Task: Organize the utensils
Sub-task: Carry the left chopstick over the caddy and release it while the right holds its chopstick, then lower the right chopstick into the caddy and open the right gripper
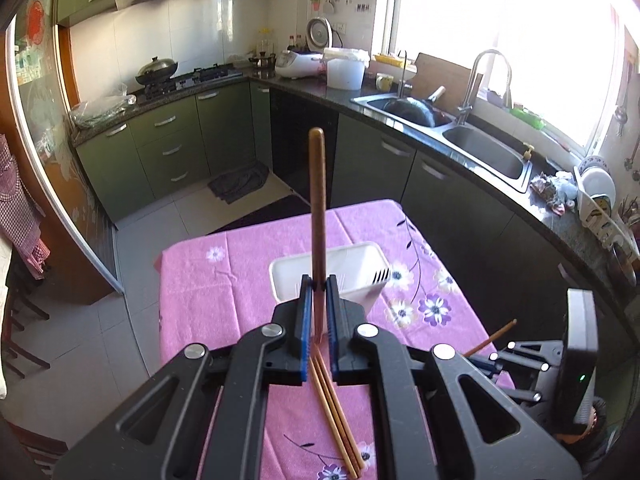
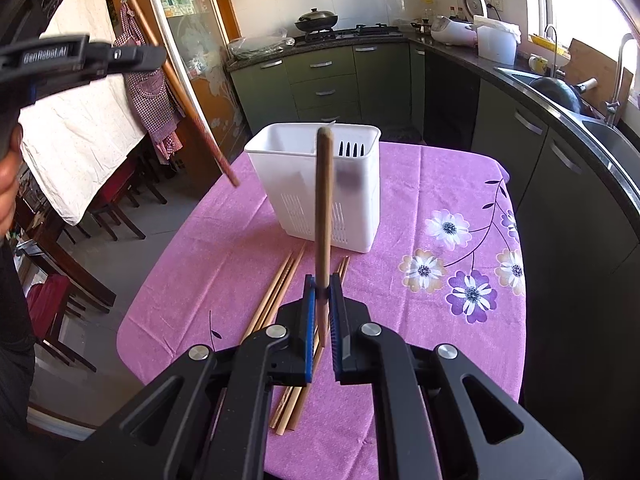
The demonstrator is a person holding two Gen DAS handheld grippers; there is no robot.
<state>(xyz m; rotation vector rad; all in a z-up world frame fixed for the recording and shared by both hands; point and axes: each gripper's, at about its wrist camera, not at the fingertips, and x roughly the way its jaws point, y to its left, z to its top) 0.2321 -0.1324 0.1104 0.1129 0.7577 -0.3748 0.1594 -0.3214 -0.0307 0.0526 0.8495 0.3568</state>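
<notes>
Looking along my left gripper [image 1: 319,286], I see its blue-padded jaws pinched nearly together on one brown chopstick [image 1: 317,200], which rises straight up past the fingertips. Just beyond them a white utensil holder [image 1: 360,264] stands upright on the pink flowered tablecloth [image 1: 224,276]; what I can see of its inside is bare white wall. Below the jaws, two loose chopsticks [image 1: 336,412] lie on the cloth. At the lower right my right gripper's body [image 1: 520,364] shows, a chopstick tip poking up beside it.

Along my right gripper [image 2: 323,290], the jaws are likewise clamped narrowly on a second chopstick [image 2: 324,208], held upright in front of the holder [image 2: 320,184]. Its slotted walls and visible interior show nothing inside. Several loose chopsticks [image 2: 276,296] lie on the cloth between holder and gripper. At the upper left, my left gripper [image 2: 158,58] holds its chopstick [image 2: 192,112] slanting down, off to the left of the holder.
</notes>
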